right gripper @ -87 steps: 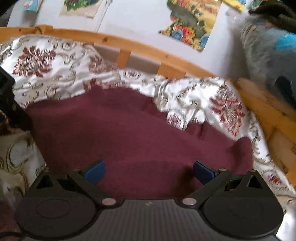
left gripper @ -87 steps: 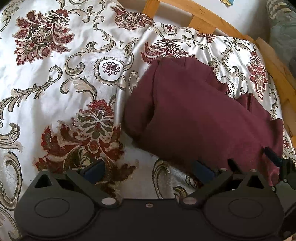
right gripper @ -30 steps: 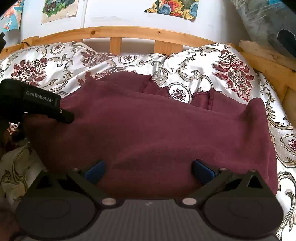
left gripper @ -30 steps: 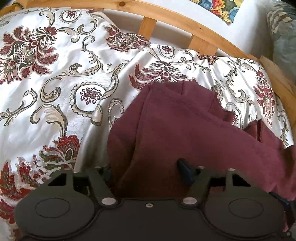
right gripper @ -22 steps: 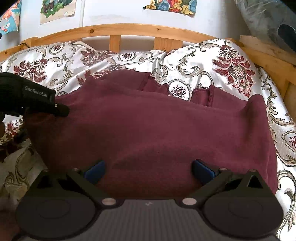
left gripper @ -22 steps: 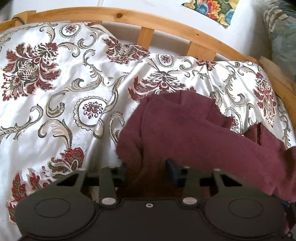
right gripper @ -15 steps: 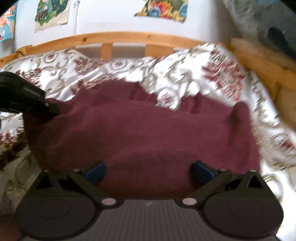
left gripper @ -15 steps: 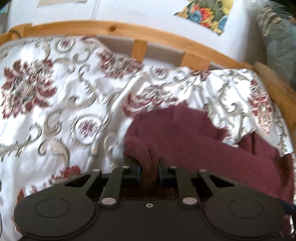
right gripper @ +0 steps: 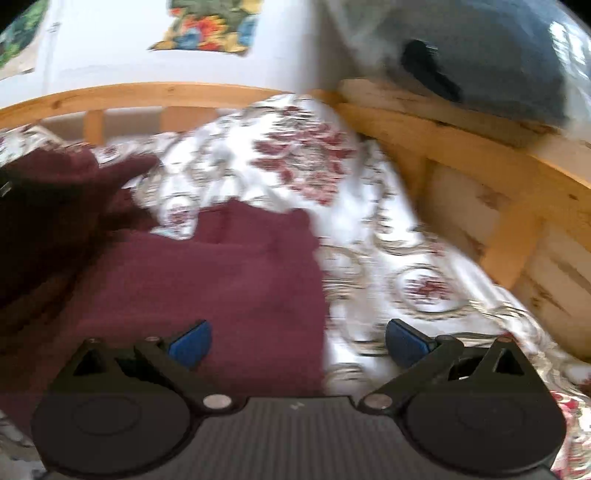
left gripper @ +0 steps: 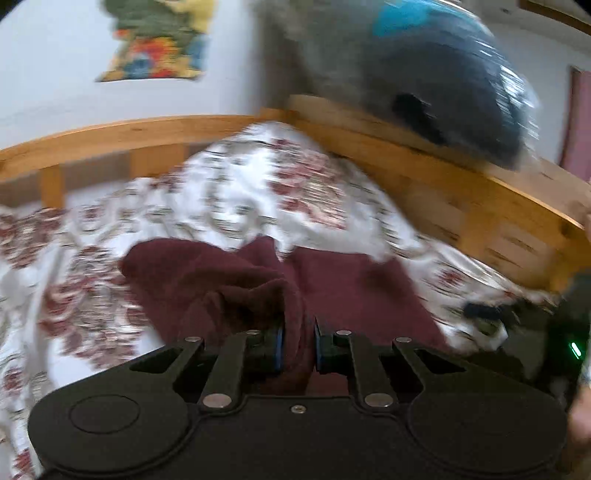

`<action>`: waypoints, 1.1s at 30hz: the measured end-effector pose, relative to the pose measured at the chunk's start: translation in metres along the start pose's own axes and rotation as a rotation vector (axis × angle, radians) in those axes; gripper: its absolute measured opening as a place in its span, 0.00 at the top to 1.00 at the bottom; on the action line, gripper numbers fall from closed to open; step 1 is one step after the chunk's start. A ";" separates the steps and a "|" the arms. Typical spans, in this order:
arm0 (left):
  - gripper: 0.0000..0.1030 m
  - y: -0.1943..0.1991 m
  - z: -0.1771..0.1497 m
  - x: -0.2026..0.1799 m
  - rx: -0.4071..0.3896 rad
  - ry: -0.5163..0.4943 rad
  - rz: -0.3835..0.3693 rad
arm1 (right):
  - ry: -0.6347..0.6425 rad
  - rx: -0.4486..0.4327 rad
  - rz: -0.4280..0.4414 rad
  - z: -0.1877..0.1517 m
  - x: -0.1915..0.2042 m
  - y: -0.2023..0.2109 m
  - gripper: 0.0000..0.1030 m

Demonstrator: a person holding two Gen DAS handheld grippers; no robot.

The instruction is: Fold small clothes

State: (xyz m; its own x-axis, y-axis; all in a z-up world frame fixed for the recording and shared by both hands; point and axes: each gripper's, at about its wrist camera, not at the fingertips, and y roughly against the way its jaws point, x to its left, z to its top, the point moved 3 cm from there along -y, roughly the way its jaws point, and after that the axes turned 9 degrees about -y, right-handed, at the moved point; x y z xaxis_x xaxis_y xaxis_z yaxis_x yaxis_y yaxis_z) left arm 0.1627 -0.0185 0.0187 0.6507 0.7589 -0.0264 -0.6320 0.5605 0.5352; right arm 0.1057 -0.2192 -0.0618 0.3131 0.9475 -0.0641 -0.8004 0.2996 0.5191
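A maroon garment (left gripper: 351, 288) lies on a white bedspread (left gripper: 258, 192) with dark red flowers. In the left wrist view my left gripper (left gripper: 297, 347) is shut on a bunched fold of the garment's edge, lifted off the bed. In the right wrist view the maroon garment (right gripper: 229, 280) fills the lower left, and its right edge runs between the fingers. My right gripper (right gripper: 297, 341) stands open above it, one blue pad (right gripper: 192, 343) over the cloth, the other pad (right gripper: 404, 341) over the bedspread (right gripper: 369, 221). Both views are blurred by motion.
A wooden bed rail (left gripper: 461, 192) curves along the back and right side. A dark grey bundle (left gripper: 424, 66) rests on the rail at the upper right. Colourful pictures (right gripper: 210, 26) hang on the white wall. The other gripper's body (left gripper: 565, 332) shows at the left view's right edge.
My left gripper closed on the garment's left edge, lifted it and swung right, folding the cloth over. My right gripper stayed open and shifted to the garment's right edge.
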 end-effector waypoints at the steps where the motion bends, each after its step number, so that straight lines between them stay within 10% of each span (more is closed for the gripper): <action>1: 0.84 -0.004 -0.001 -0.008 0.016 -0.021 -0.023 | -0.013 -0.001 -0.015 0.001 -0.006 -0.001 0.00; 12: 0.72 -0.013 -0.037 -0.050 0.095 -0.218 -0.020 | 0.002 0.003 -0.022 0.000 -0.010 0.000 0.00; 19: 0.13 0.009 -0.032 -0.058 0.028 -0.195 -0.057 | -0.049 -0.030 -0.023 0.004 -0.016 0.005 0.00; 33: 0.01 0.031 -0.038 -0.026 -0.002 -0.090 0.187 | -0.201 -0.170 0.170 0.019 -0.014 0.032 0.00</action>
State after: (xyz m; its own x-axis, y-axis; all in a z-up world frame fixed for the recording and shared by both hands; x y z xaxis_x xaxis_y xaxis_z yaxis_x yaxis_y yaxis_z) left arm 0.1102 -0.0090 0.0038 0.5565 0.8174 0.1487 -0.7463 0.4131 0.5219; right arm 0.0851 -0.2246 -0.0283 0.2485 0.9499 0.1897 -0.9186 0.1690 0.3574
